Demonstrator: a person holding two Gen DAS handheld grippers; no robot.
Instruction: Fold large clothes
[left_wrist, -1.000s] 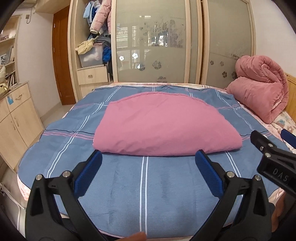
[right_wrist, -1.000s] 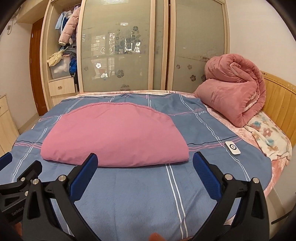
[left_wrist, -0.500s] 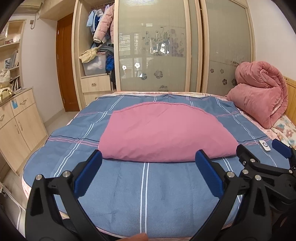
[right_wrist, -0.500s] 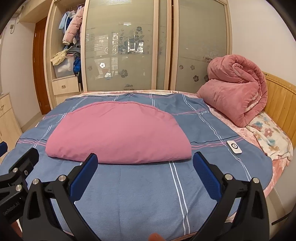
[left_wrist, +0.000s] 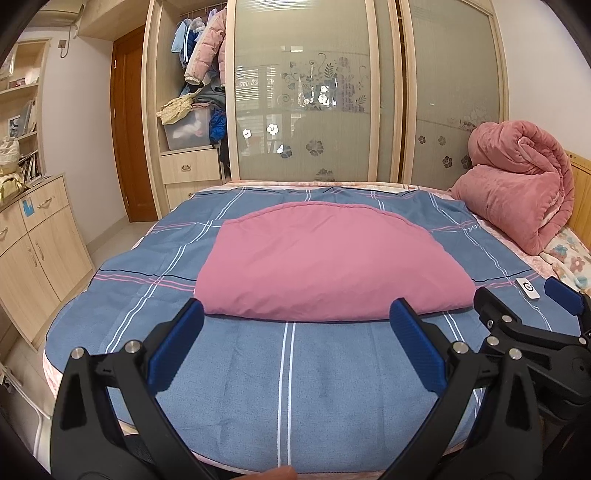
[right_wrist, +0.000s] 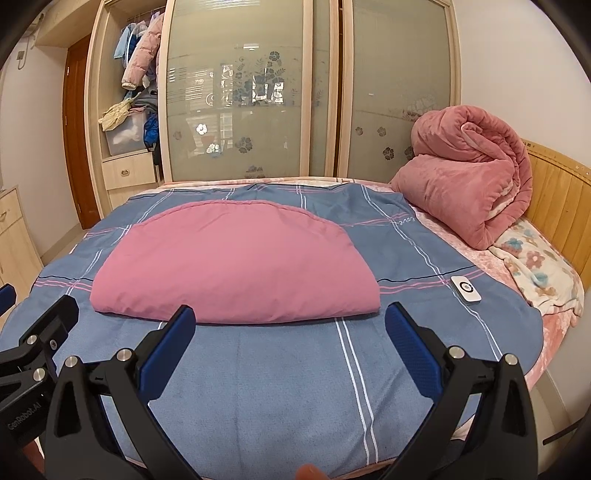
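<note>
A large pink cloth (left_wrist: 325, 262) lies folded in a flat half-round shape in the middle of the bed (left_wrist: 295, 387); it also shows in the right wrist view (right_wrist: 236, 258). My left gripper (left_wrist: 295, 343) is open and empty, held back from the cloth's near edge above the blue sheet. My right gripper (right_wrist: 290, 343) is open and empty, likewise short of the near edge. The right gripper also shows at the right of the left wrist view (left_wrist: 532, 310). The left gripper shows at the left edge of the right wrist view (right_wrist: 33, 332).
A rolled pink quilt (right_wrist: 469, 184) sits by the wooden headboard (right_wrist: 561, 192) at right. A small white remote (right_wrist: 466, 290) lies on the sheet right of the cloth. A wardrobe (left_wrist: 332, 92) stands behind the bed; a wooden cabinet (left_wrist: 33, 251) at left.
Both grippers have drawn back and risen away from the cloth, so more of the room shows. The cloth has not moved. Both stay open.
</note>
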